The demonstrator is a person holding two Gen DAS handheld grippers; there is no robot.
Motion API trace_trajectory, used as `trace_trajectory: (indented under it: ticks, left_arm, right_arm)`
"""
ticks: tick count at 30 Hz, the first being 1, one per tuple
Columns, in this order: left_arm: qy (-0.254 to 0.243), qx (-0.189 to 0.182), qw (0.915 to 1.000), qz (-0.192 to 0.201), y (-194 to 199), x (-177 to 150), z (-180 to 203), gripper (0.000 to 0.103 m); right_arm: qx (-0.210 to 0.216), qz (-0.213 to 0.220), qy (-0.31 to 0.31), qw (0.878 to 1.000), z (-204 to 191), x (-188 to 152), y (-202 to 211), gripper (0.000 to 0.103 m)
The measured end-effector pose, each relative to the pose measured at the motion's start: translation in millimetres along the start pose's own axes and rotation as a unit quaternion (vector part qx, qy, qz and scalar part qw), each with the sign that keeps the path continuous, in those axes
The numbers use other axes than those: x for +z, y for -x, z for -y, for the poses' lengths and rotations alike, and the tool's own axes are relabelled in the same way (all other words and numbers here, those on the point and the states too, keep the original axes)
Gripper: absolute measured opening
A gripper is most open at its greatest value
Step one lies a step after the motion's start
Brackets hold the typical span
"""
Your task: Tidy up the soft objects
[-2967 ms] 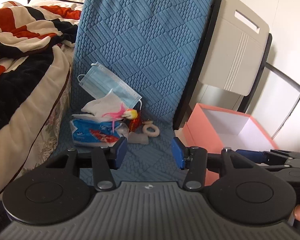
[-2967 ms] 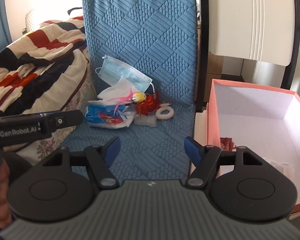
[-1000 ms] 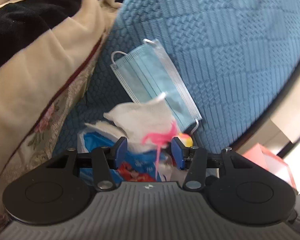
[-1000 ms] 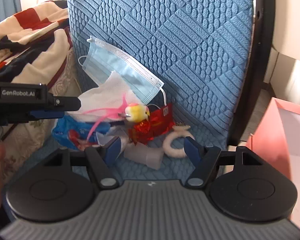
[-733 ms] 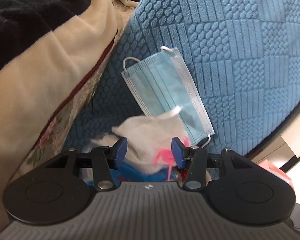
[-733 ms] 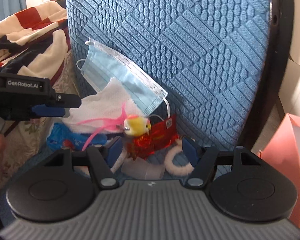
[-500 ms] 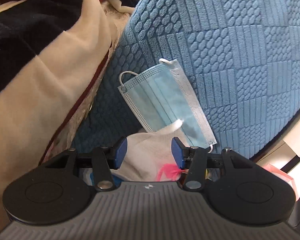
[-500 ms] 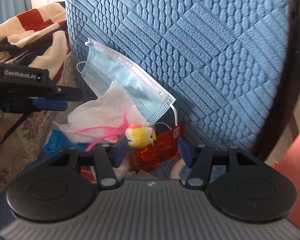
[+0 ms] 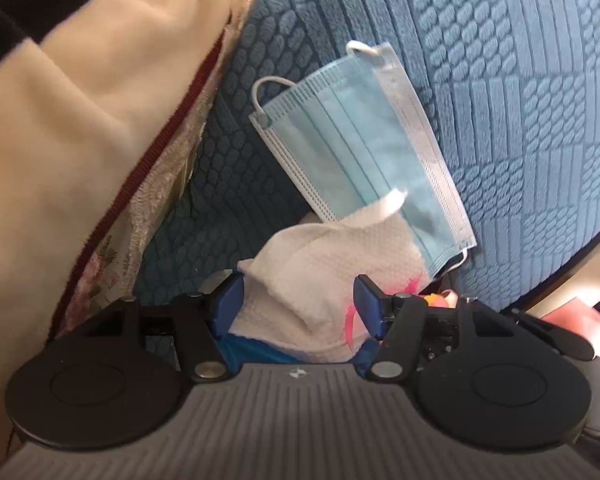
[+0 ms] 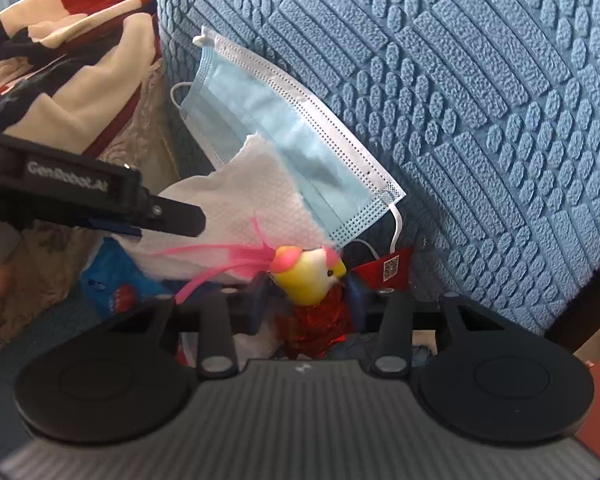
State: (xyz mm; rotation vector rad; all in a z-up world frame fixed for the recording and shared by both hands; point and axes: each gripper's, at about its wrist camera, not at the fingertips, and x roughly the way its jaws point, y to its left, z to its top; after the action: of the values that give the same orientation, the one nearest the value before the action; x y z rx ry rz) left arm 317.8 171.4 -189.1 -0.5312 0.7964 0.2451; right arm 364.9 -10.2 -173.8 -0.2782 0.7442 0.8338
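Observation:
A white tissue [image 9: 320, 276] sticks up from a blue tissue pack [image 9: 256, 350] on the blue quilted chair. My left gripper [image 9: 298, 308] is open, its blue pads on either side of the tissue. A light blue face mask [image 9: 360, 152] leans on the chair back behind it, also in the right wrist view [image 10: 284, 136]. My right gripper [image 10: 306, 306] has closed in around a yellow toy bird [image 10: 308, 274] with pink feathers and a red foil wrapper [image 10: 320, 320]. The tissue [image 10: 252, 208] and the left gripper's side [image 10: 100, 200] show there too.
A striped blanket [image 10: 60, 64] and cream bedding [image 9: 72, 128] press against the chair's left side. The chair's dark frame [image 10: 588, 296] runs down the right. A corner of the pink box [image 10: 596, 408] shows at the lower right.
Both grippers moved in close to the pile. The left one came up around the tissue. The right gripper's jaws narrowed around the toy bird and wrapper.

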Motion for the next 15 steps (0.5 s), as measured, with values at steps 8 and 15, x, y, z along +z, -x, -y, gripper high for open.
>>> trace_trajectory:
  ticks: [8, 15]
  left_arm:
    - [-0.042, 0.022, 0.9988, -0.006, -11, -13, 15, 0.037]
    - [-0.07, 0.024, 0.9972, -0.012, -16, -22, 28, 0.014]
  right_arm:
    - [-0.004, -0.003, -0.013, 1.0, 6, -5, 8, 0.042]
    - [-0.02, -0.003, -0.008, 1.0, 1, -8, 12, 0.041]
